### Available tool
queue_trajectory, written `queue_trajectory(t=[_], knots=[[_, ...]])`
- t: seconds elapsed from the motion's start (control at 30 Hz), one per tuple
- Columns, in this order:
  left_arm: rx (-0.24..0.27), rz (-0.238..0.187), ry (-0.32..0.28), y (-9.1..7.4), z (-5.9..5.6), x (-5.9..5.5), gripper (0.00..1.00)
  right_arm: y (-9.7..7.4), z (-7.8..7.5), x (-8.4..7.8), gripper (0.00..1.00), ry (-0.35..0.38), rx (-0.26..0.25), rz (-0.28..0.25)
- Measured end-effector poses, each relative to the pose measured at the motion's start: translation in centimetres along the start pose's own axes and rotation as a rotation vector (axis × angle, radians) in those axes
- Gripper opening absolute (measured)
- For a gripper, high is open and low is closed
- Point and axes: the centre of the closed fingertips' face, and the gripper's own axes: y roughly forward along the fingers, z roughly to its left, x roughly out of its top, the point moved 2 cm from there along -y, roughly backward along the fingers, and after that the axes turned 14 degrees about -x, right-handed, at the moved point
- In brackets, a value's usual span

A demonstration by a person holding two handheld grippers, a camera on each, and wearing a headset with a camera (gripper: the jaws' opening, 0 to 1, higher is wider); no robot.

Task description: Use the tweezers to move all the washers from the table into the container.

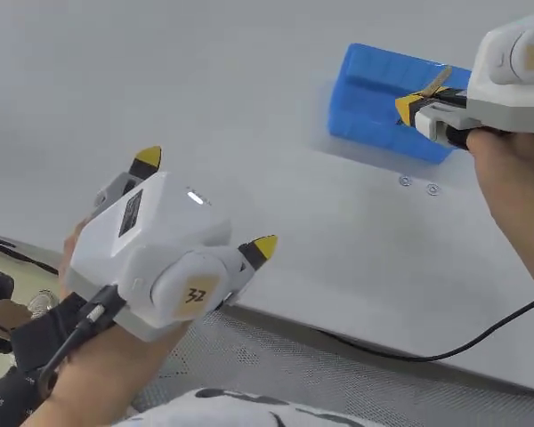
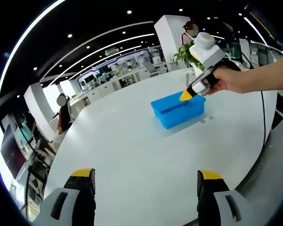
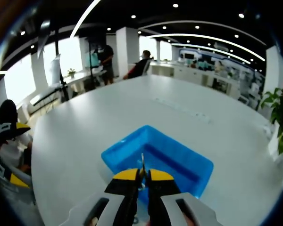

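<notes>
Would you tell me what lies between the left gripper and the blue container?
Bare white table, as the left gripper view shows, from the left gripper to the blue container.

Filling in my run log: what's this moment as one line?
left hand-held gripper: open, near table edge | right hand-held gripper: shut on tweezers, over blue container | two washers on table beside container

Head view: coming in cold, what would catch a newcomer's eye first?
The bright blue container at upper right on the white table, with the right gripper over it, jaws closed on the tweezers. Next, the left gripper, big in the foreground with jaws wide open and holding nothing. Two small washers lie on the table just beside the container.
</notes>
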Motion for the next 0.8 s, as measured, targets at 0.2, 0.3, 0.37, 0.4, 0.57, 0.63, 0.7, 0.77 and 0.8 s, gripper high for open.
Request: queue_trajectory(t=[0.2, 0.3, 0.37, 0.4, 0.57, 0.63, 0.7, 0.77, 0.8], knots=[[0.0, 0.002, -0.001, 0.0, 0.0, 0.0, 0.91, 0.7, 0.1, -0.7, 0.04, -0.021, -0.001, 0.02], [0.0, 0.004, 0.001, 0.0, 0.0, 0.0, 0.91, 1.2, 0.0, -1.0, 0.04, -0.028, -0.003, 0.028], [-0.001, 0.004, 0.002, 0.0, -0.1, 0.0, 0.91, 1.0, 0.1, -1.0, 0.04, -0.029, -0.001, 0.034], [-0.001, 0.005, 0.002, 0.0, -0.1, 0.0, 0.91, 1.0, 0.1, -0.9, 0.04, -0.027, -0.001, 0.028], [-0.003, 0.006, 0.002, 0.1, -0.1, 0.0, 0.91, 1.4, -0.1, -0.9, 0.03, 0.014, 0.004, 0.046], [-0.004, 0.01, 0.002, 0.1, -0.1, -0.1, 0.9, 1.7, -0.4, -1.1, 0.03, 0.03, 0.006, 0.054], [-0.004, 0.012, 0.004, 0.1, -0.1, -0.1, 0.9, 1.7, -0.3, -1.0, 0.03, 0.008, 0.004, 0.054], [-0.006, 0.013, 0.004, 0.1, -0.2, -0.1, 0.9, 1.8, -0.2, -0.8, 0.03, -0.017, -0.004, 0.046], [-0.008, 0.013, 0.003, 0.1, -0.2, -0.1, 0.9, 1.8, -0.2, -0.8, 0.03, -0.014, -0.005, 0.047]])
